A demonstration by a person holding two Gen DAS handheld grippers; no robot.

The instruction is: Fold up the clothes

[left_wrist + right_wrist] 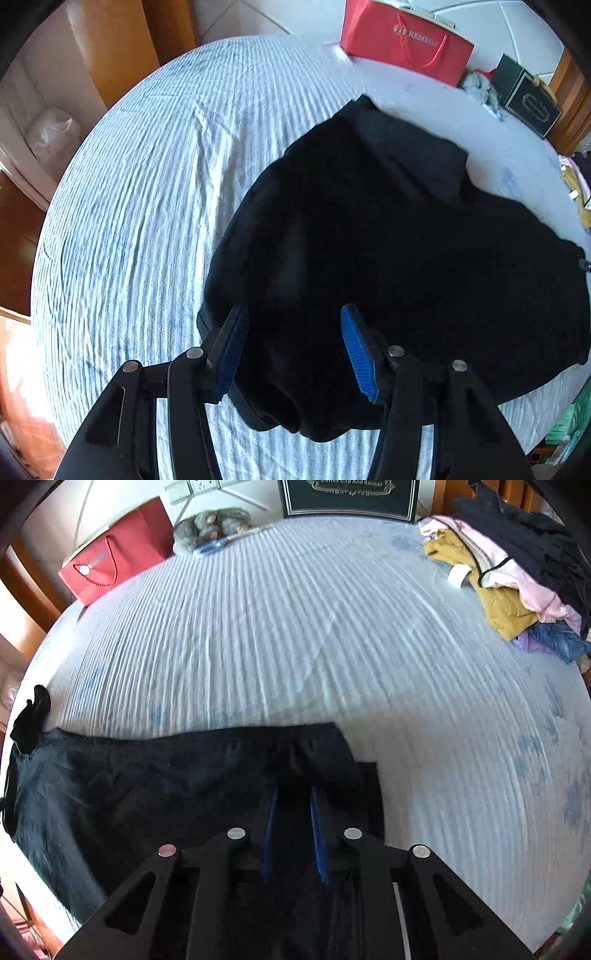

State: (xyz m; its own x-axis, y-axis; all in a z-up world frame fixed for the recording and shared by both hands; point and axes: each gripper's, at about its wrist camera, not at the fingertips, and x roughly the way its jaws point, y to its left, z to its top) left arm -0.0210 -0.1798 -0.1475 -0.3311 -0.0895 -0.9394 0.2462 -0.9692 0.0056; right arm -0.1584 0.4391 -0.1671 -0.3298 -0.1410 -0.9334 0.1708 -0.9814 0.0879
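Left wrist view: a black garment (369,240) is seen spread on a bed (140,192) covered with a pale, blue-striped crinkled sheet. The left gripper (295,354) is held above the garment's near edge, jaws standing apart; dark cloth lies below and between the blue pads (360,354), but no pinch on it is made out. Beyond the garment, at the bed's far side, a red paper bag (406,44) is stood, and a dark green box (528,99) is set to the right of it.

Right wrist view: the right gripper (293,830) is seen over the garment's (147,782) right end, jaws drawn close together. Dark cloth appears between the pads (319,834); whether it is actually clamped cannot be told, as everything there is black. The garment is stretched leftward from the gripper along the near side of the bed (332,646). A heap of mixed clothes (509,572) is piled at the bed's far right corner, well apart from the garment. A grey furry thing (210,526) lies between the red bag (114,561) and the green box (351,498).
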